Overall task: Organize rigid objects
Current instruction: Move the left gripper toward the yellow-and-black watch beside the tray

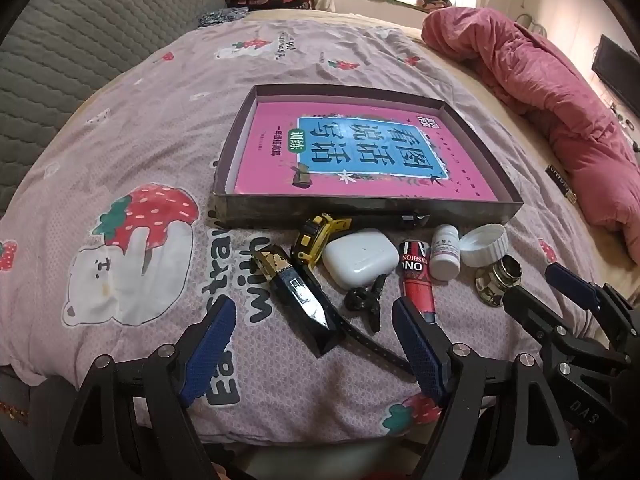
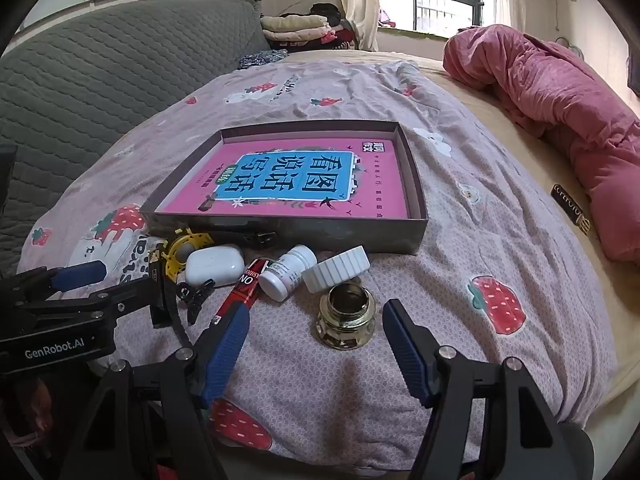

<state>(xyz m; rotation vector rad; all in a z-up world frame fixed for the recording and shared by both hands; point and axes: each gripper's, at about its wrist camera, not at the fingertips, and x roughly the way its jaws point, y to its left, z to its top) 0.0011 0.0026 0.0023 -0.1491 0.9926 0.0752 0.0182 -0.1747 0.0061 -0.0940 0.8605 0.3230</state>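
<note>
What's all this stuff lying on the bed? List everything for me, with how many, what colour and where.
Shallow cardboard tray: one, grey-brown, mid-bed.
Pink book: one, inside tray.
Yellow tape measure: one, before tray.
White earbud case: one, beside tape measure.
Black hair clip: one, below case.
Black box: one, glossy, leftmost.
Red tube: one, centre.
White pill bottle: one, right of tube.
White ribbed cap: one, beside bottle.
Brass fitting: one, nearest right.
Left gripper: blue pads, open.
Right gripper: blue pads, open.

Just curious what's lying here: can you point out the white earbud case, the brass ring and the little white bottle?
white earbud case (image 1: pixel 359 257): left wrist view, middle of its lid.
brass ring (image 2: pixel 346 320): right wrist view, its near outer wall.
little white bottle (image 2: pixel 287 273): right wrist view, its label.
</note>
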